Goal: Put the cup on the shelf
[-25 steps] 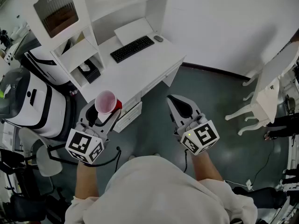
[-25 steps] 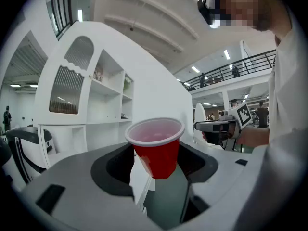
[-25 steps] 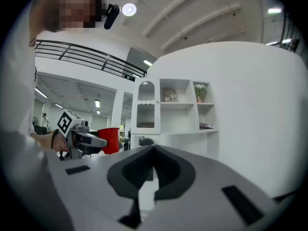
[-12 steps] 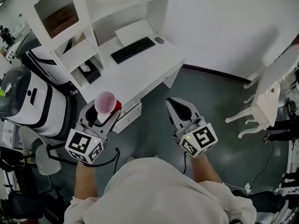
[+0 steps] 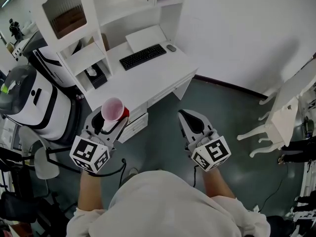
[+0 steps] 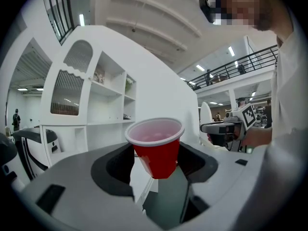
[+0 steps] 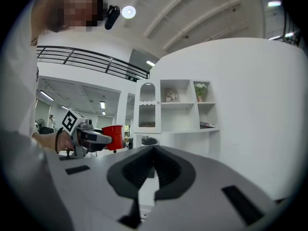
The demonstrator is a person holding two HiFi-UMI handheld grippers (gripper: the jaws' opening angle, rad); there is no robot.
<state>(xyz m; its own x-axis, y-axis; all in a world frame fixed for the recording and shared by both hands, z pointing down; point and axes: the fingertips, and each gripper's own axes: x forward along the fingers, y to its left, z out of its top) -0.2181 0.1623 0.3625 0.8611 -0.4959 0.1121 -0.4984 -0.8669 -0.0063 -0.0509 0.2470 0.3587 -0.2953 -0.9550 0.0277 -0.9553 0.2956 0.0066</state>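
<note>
White desk (image 5: 148,80) ahead; left gripper (image 5: 112,117) clamps red cup (image 5: 112,108).

A black keyboard (image 5: 143,56) lies on the white desk (image 5: 150,82), a mouse (image 5: 171,48) just beside it; a black tissue box (image 5: 95,76) sits nearby; a white chair (image 5: 285,108) stands well apart.

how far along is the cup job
Done: the red cup is picked up, upright in the left gripper. In hand: it hangs by the desk's front edge. Left: setting it on the shelf. The right gripper is shut and empty.
</note>
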